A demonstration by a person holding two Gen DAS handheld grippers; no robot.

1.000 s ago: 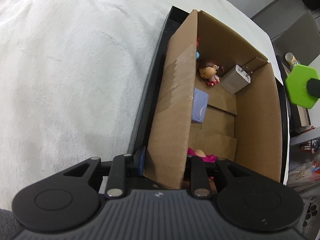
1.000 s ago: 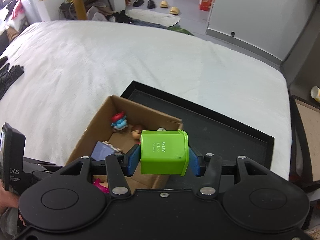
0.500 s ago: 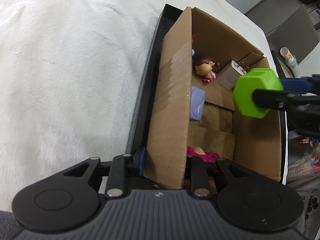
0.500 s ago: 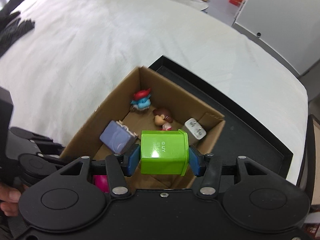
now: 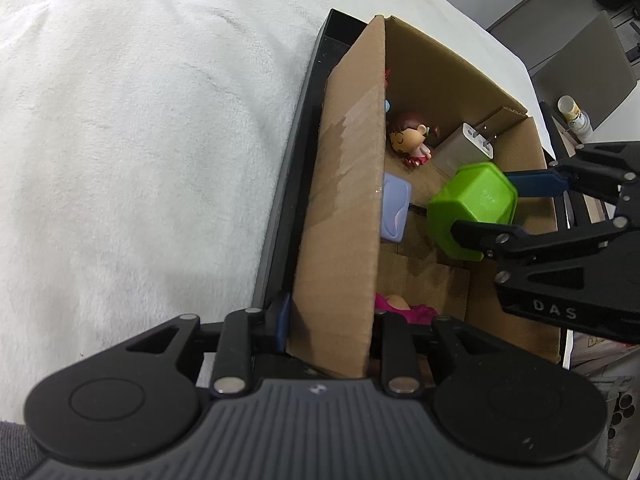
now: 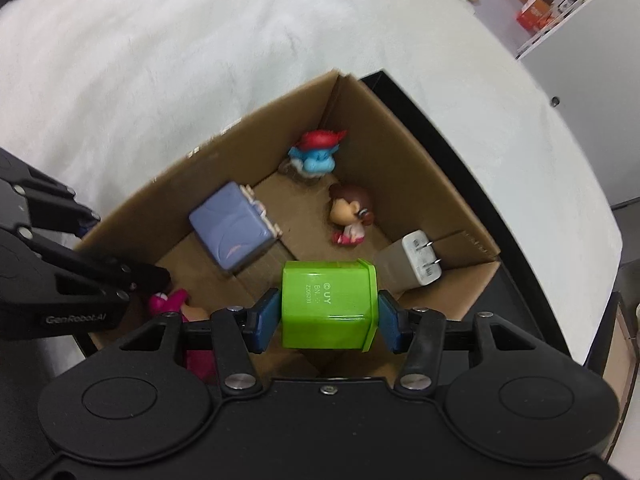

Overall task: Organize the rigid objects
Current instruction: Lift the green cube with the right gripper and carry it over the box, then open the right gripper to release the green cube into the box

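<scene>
Over the cardboard box (image 6: 400, 152), the right tool (image 6: 329, 320) pinches a green block (image 6: 328, 304) between its blue pads, block hanging w/ its bottom inside the open top. Left tool (image 5: 330, 328) is clamped on the box's near-left wall. Inside on the floor: purple case (image 6: 232, 232) at left, blue figure w/ red hat (image 6: 318, 154) far, brown-hair doll (image 6: 352, 212) and white charger (image 6: 412, 268) at right, pink toy (image 6: 168, 300) near. Box sits on black tray (image 6: 480, 184) on a white bed (image 6: 160, 60).
</scene>
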